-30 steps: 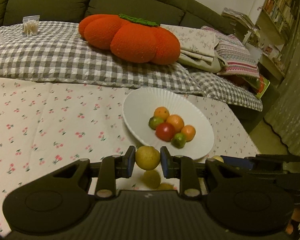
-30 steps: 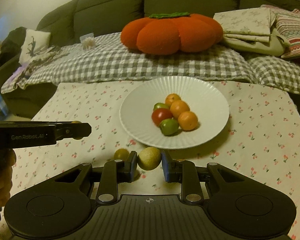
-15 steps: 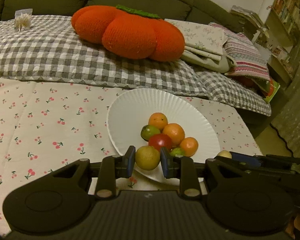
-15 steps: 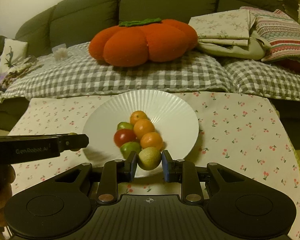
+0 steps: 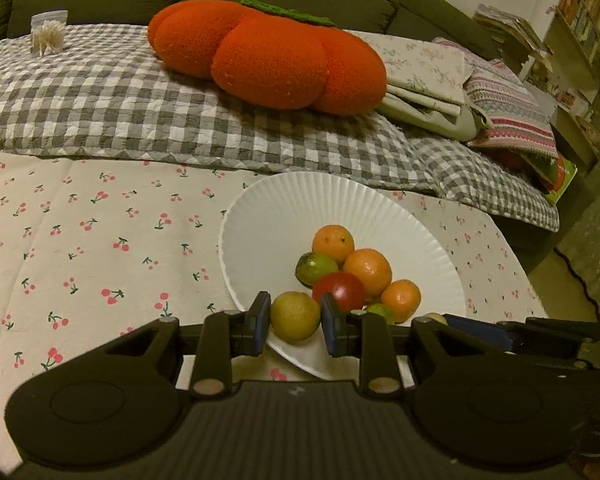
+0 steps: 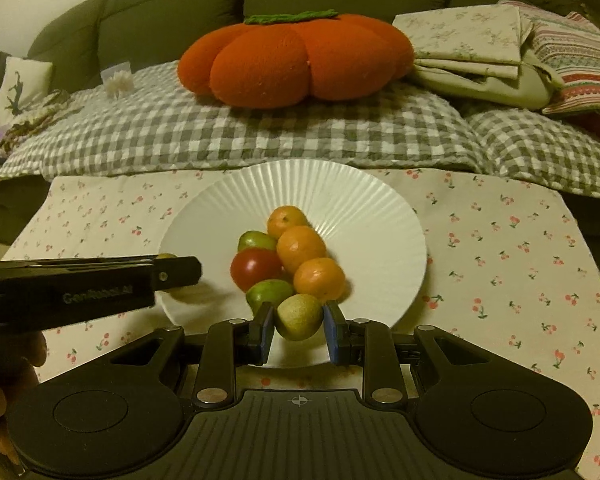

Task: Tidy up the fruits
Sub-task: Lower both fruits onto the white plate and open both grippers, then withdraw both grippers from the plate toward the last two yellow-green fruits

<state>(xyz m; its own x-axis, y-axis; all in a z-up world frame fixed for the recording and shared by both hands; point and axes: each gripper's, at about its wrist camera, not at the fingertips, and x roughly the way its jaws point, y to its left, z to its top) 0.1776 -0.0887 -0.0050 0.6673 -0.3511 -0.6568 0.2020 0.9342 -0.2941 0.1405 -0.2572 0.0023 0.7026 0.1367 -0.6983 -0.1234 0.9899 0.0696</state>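
Observation:
A white ribbed plate [image 5: 284, 216] [image 6: 380, 216] on the cherry-print cloth holds several small fruits: oranges [image 5: 367, 271] [image 6: 301, 249], a red tomato [image 5: 339, 290] [image 6: 255, 269] and green limes [image 5: 315, 267] [image 6: 269, 292]. My left gripper [image 5: 295, 317] is shut on a yellow-green fruit [image 5: 295, 316] over the plate's near left rim. My right gripper [image 6: 299, 322] is shut on a greenish-brown fruit [image 6: 299, 316] over the plate's near edge. The left gripper also shows in the right wrist view [image 6: 172, 270], side-on at the plate's left.
A grey checked blanket [image 5: 100, 92] lies behind the table with an orange pumpkin cushion [image 5: 268, 52] [image 6: 292, 60] and folded linens [image 6: 480, 52]. A small tissue box [image 5: 48, 32] stands far left. The table's right edge [image 5: 516, 264] drops to the floor.
Both grippers have moved forward with their fruits, from the bare cloth in front of the plate to over its near rim. Both stay shut on their fruit.

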